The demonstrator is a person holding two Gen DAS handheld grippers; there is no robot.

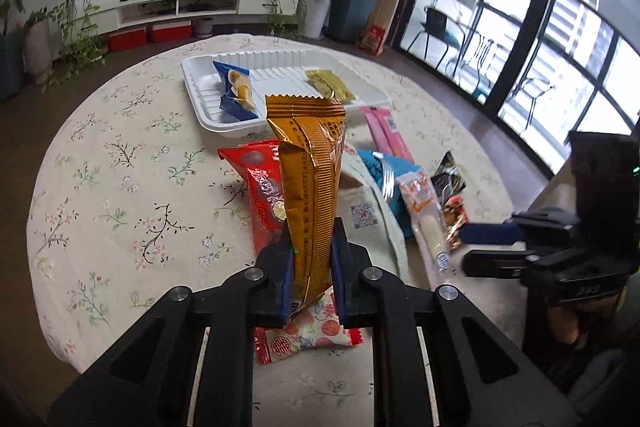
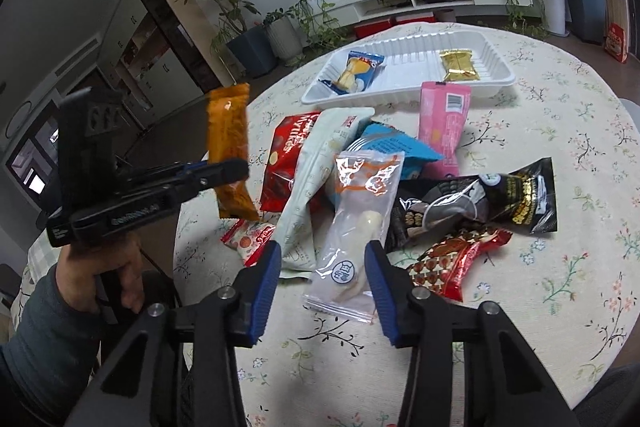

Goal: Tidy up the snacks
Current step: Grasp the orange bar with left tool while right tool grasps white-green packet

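Note:
My left gripper (image 1: pixel 311 251) is shut on an orange snack bar (image 1: pixel 310 171) and holds it upright above the table; it also shows in the right wrist view (image 2: pixel 229 147). My right gripper (image 2: pixel 322 259) is open, its jaws on either side of a clear packet with a white snack (image 2: pixel 358 223), above it. A white tray (image 1: pixel 280 61) at the far side holds a blue packet (image 1: pixel 236 91) and a gold packet (image 1: pixel 330 85). A pile of snacks lies between: a red bag (image 2: pixel 286 155), a pale green pouch (image 2: pixel 316 183), a pink bar (image 2: pixel 442 123), a black packet (image 2: pixel 480 199).
A round table with a flowered cloth (image 1: pixel 120 167) carries everything. A small red-and-white packet (image 1: pixel 308 337) lies under my left gripper. A red patterned packet (image 2: pixel 460 259) lies right of my right gripper. Plants and a TV stand are behind the table.

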